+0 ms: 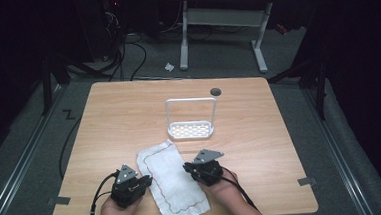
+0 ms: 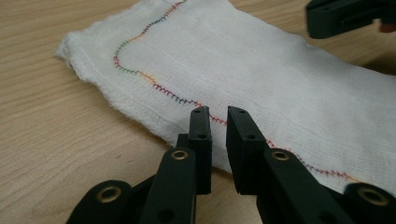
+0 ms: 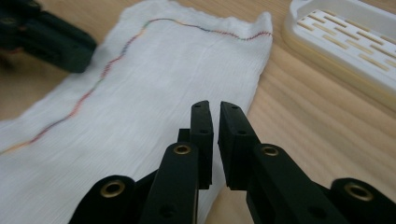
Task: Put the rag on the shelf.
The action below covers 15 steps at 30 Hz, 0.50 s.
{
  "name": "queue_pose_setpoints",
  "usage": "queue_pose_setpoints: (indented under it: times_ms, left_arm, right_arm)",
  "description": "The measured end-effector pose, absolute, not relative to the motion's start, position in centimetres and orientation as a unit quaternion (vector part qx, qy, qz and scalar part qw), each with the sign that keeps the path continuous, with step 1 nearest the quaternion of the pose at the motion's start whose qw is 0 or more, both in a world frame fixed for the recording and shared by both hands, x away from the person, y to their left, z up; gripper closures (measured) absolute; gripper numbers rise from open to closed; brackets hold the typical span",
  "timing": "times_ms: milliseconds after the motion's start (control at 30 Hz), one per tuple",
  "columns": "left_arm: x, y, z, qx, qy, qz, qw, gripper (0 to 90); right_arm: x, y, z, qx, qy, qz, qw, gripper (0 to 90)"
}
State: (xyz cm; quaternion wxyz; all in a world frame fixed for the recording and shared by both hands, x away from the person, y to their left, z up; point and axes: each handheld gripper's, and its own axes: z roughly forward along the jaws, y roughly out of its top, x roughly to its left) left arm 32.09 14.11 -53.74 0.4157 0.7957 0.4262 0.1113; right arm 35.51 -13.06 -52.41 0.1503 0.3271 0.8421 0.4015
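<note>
2 grippers flank a white cloth on the table.
Left gripper and right gripper point inward, jaws nearly closed, empty; the white rack beyond holds nothing.

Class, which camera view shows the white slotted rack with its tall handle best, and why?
The high view: there the whole white rack stands on the table, slotted base and tall handle both visible, beyond the cloth. The right gripper view catches just a corner of its slotted base at upper right.
</note>
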Motion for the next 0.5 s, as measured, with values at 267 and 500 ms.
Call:
queue_pose_setpoints:
  times_ms: [267, 500]
  left_arm:
    - [33.5, 13.4, -53.9, 0.798, 0.422, 0.101, 0.417, 82.2]
    - [33.8, 10.4, -53.9, 0.817, 0.383, 0.099, 0.419, 83.5]
  right_arm:
    - [36.9, -13.1, -53.4, 0.335, 0.851, 0.38, 0.139, 89.8]
    - [34.4, -16.1, -53.4, 0.341, 0.851, 0.371, 0.151, 90.0]
